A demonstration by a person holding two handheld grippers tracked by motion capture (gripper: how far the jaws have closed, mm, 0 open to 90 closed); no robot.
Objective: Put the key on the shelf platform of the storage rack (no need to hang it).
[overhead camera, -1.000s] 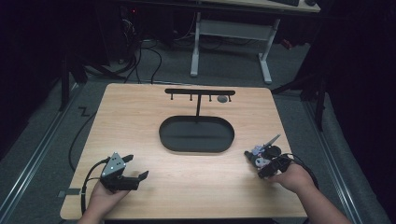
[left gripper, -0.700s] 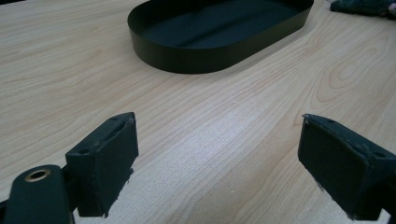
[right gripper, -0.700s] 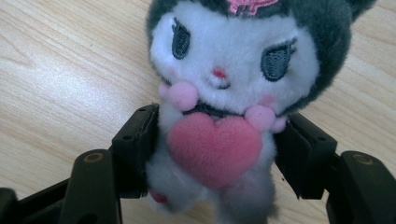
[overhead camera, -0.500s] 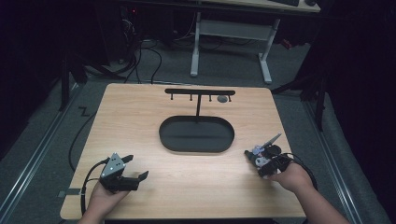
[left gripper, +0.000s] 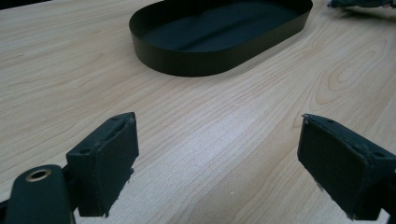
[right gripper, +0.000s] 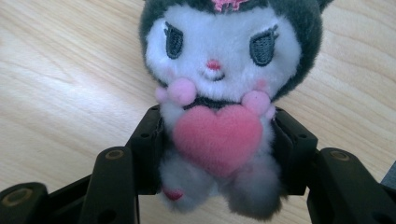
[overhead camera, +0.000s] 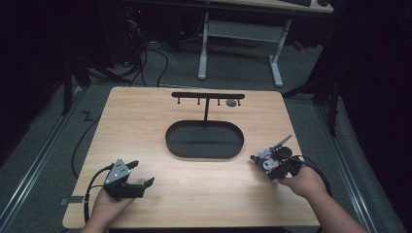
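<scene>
Your right hand-held gripper (right gripper: 217, 154) has just been closing and now clamps a small plush toy (right gripper: 219, 88) by its body, one black jaw pressed to each flank. The toy has a white face, dark grey hood and a pink heart on its chest, and its head stands clear above the jaws. In the high view you hold the plush toy (overhead camera: 265, 158) low over the right front part of the wooden worktop (overhead camera: 145, 126), near the right end of the black oval tray (overhead camera: 170, 141); whether it touches the surface cannot be told. Your left hand-held gripper (overhead camera: 141, 175) rests at the front left of the worktop, jaws spread wide with bare wood between them. A black T-shaped rack (overhead camera: 207, 95) stands behind the tray, a small round grey object (overhead camera: 231, 103) beside its right end.
</scene>
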